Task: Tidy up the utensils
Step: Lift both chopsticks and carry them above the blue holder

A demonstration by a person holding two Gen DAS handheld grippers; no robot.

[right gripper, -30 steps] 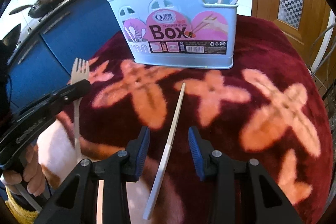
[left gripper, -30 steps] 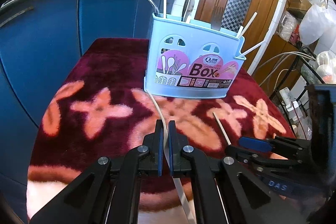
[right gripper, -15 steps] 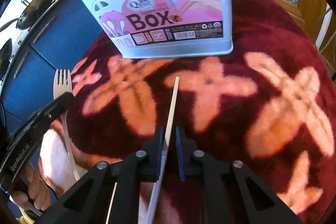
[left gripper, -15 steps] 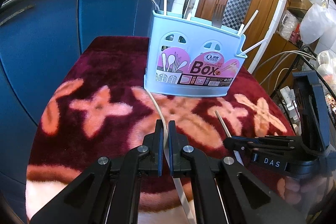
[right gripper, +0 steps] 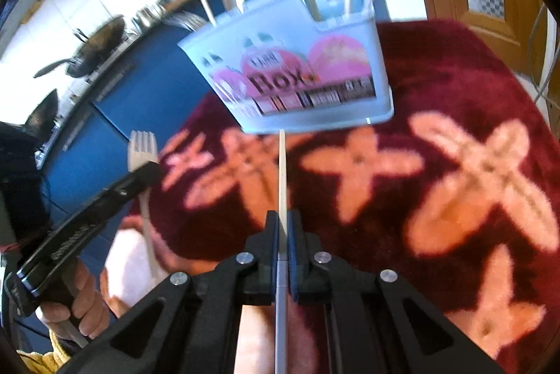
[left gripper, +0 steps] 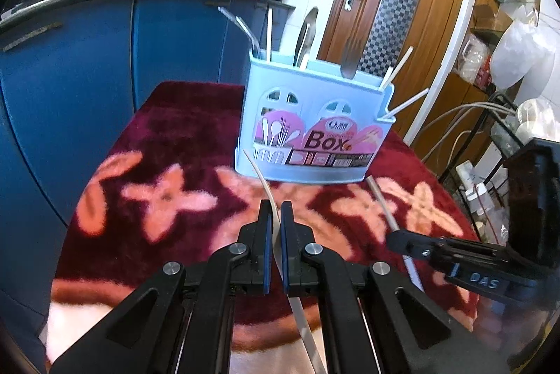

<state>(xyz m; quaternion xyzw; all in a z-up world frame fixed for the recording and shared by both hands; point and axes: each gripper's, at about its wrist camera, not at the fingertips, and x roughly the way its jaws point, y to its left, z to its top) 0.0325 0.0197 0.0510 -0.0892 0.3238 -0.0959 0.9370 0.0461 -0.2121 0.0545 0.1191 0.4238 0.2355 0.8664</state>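
The right claw [right gripper: 282, 227] has just been closing and now pinches a slim cream chopstick with a grey end [right gripper: 282, 171], its tip aimed at the base of the pale blue plastic utensil box with the pink label [right gripper: 297, 73], which stands toward the far edge of the surface [right gripper: 455, 76], a top covered in dark red plush cloth with orange flower shapes. The left claw [left gripper: 274, 227] is clamped on the handle of a cream plastic fork [right gripper: 141, 150], whose tines rise past the left edge of the surface in the right wrist view. The step in hand looks like carrying the chopstick to the box. To do it well, lift until the tip clears the box rim, tilt the stick upright, and lower it into the right-end compartment where 3 other pale sticks already lean. Keep the pinch firm, since a thin stick can swivel between the pads. The blur suggests haste; slowing near the rim would help avoid knocking the box.
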